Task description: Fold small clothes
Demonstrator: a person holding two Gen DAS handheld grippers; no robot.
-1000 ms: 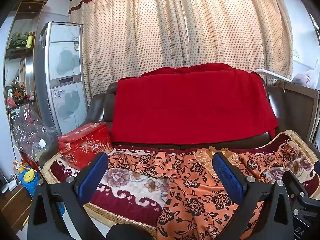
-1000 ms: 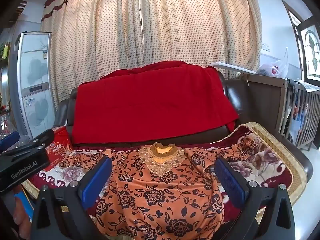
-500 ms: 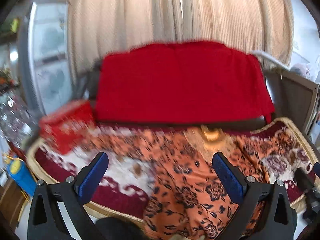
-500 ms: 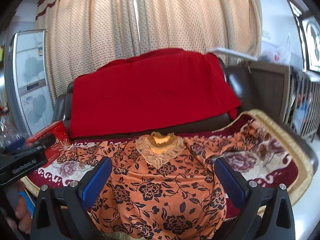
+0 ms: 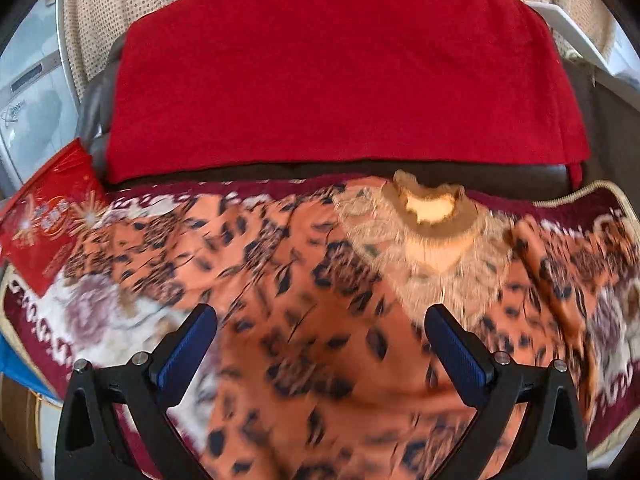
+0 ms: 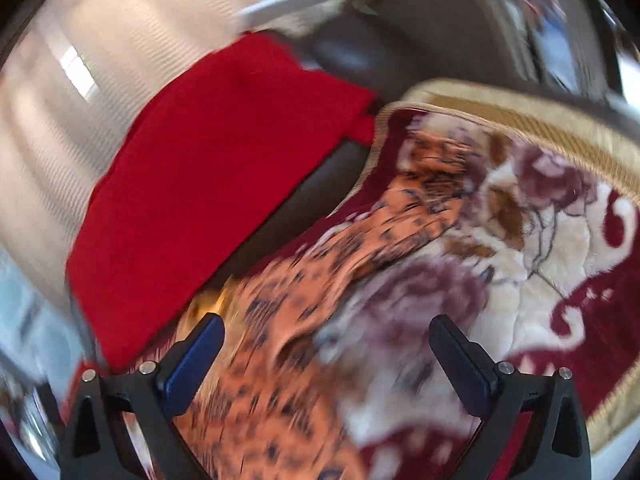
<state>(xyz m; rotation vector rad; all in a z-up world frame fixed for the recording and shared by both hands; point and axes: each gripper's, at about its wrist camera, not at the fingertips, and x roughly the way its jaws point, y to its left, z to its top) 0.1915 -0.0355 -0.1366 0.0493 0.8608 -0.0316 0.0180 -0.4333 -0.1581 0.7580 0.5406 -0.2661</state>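
Note:
An orange blouse with black flowers [image 5: 320,312] lies spread flat on the sofa seat, its lace collar [image 5: 432,220] toward the backrest. My left gripper [image 5: 320,332] hangs open just above the blouse's left chest, nothing between its blue pads. In the right wrist view the blouse's right sleeve [image 6: 400,216] stretches up and to the right across the blanket. My right gripper [image 6: 326,344] is open over the spot where that sleeve meets the body. Both views are motion-blurred.
A maroon and cream floral blanket [image 6: 560,240] with a gold border covers the seat. A red throw [image 5: 332,68] drapes the dark leather backrest. A red gift box [image 5: 48,216] stands at the seat's left end. A white appliance [image 5: 28,96] is behind it.
Both grippers have dropped down and forward toward the blouse. The right one has also swung right and tilted, so it now faces the right sleeve. Both remain open.

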